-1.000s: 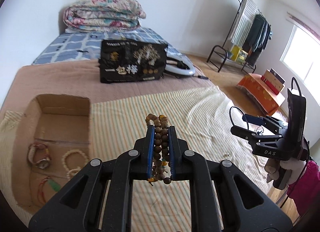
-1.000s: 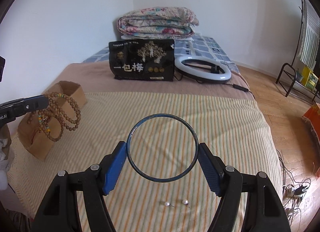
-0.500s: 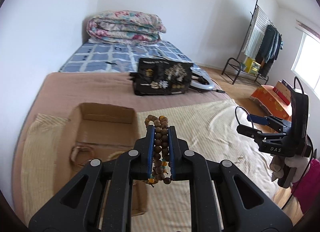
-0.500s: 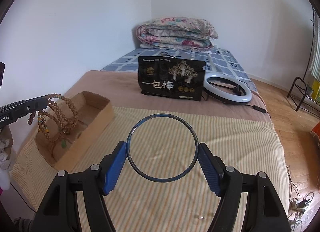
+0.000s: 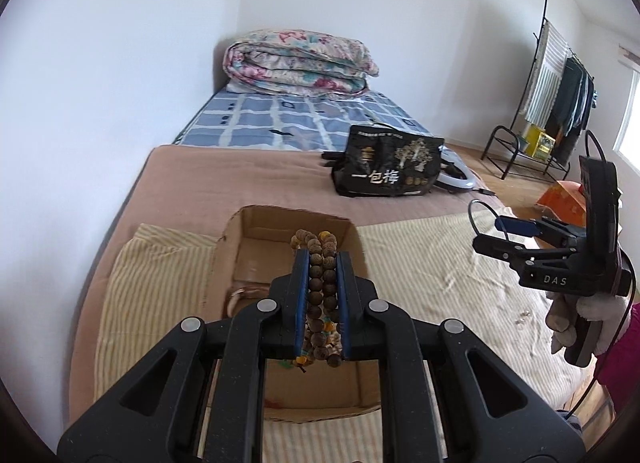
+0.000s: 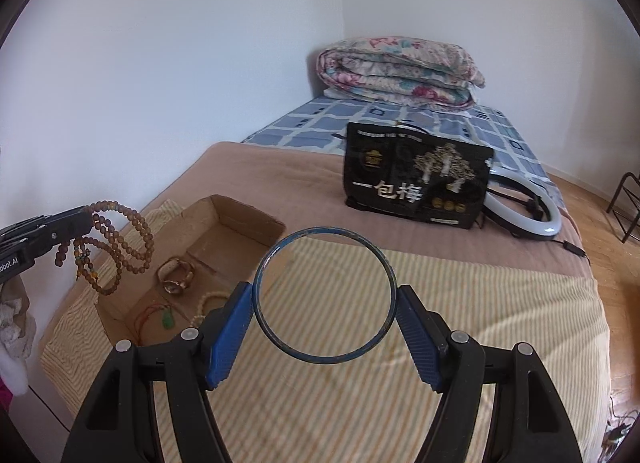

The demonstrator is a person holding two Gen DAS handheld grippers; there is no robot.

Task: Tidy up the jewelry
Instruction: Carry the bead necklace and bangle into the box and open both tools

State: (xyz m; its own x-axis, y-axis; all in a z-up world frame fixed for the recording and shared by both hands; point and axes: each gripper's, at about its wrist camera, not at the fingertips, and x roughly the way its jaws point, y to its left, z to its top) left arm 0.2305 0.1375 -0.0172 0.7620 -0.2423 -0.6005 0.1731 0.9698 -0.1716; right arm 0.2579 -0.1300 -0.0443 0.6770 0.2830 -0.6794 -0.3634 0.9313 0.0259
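A wide bed (image 6: 280, 179) covered by a brown blanket filled the scene, with a yellow-and-white striped cloth (image 6: 460, 303) spread over its near part. A folded floral quilt (image 5: 298, 63) lay at the far end on a blue checked sheet, and a black printed bag (image 6: 416, 179) stood in the middle, a white ring light (image 6: 532, 211) just beside it. An open brown cardboard box (image 6: 244, 219) sat on the striped cloth near the wall. Inside it lay a brown-strapped wristwatch (image 6: 176, 275), a cream bead bracelet (image 6: 208, 305) and a red cord with a green pendant (image 6: 162, 317).

The left gripper (image 5: 322, 259) hung above the box, its blue pads squeezed narrow around a long strand of brown wooden beads (image 5: 320, 275); in the right wrist view the loops dangled over the box's near end. The right gripper (image 6: 324, 303) was held over the striped cloth beside the box, its fingers spread wide and pressing on either side of a thin dark blue round bangle (image 6: 260, 275), which stood upright between the pads. A gloved hand (image 5: 576, 315) gripped the right tool's handle.
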